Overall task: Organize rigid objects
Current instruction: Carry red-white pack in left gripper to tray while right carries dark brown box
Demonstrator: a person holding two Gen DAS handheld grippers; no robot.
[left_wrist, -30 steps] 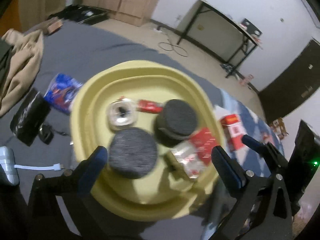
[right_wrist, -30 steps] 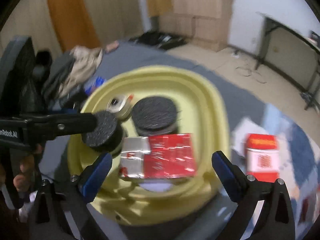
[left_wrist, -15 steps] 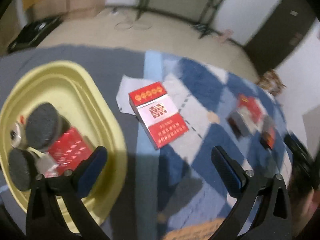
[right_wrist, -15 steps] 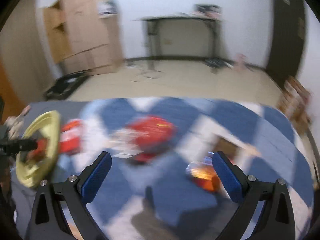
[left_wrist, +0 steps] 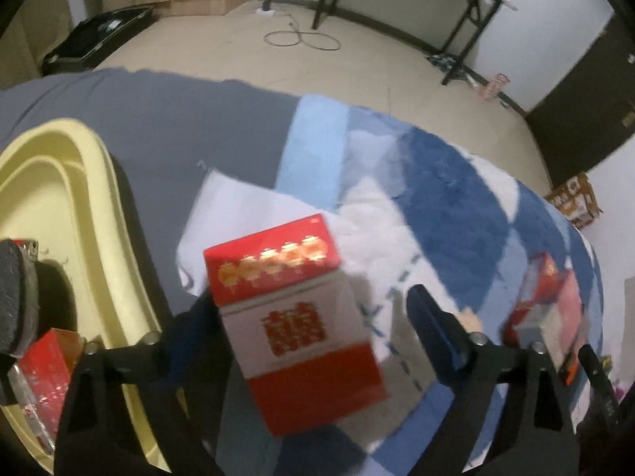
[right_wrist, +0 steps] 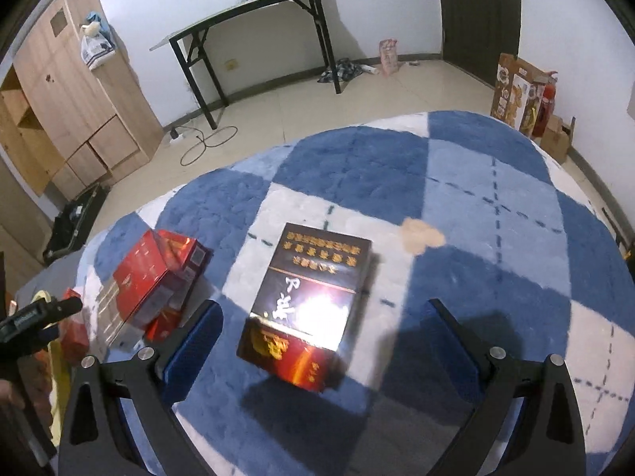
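The left gripper points down over the checked blue and white blanket. Its jaws stand apart and have just been closing in, with the red and white box between them. Whether the pads already touch the box I cannot tell; a gap shows on the right side of it. This box lies on a white sheet of paper, which lies on the blanket. Left of the box sits the yellow basin, on the grey cover, with a small red pack and a dark round pad inside it.

The right gripper hangs over the same blanket, jaws wide apart and holding nothing. The dark box with gold writing lies flat on the blanket between its fingers, which do not touch it. Just left of the dark box lies a leaning pile of red boxes. Farther from the blanket, on the pale floor, stand a black folding table and a wooden cabinet against the wall.
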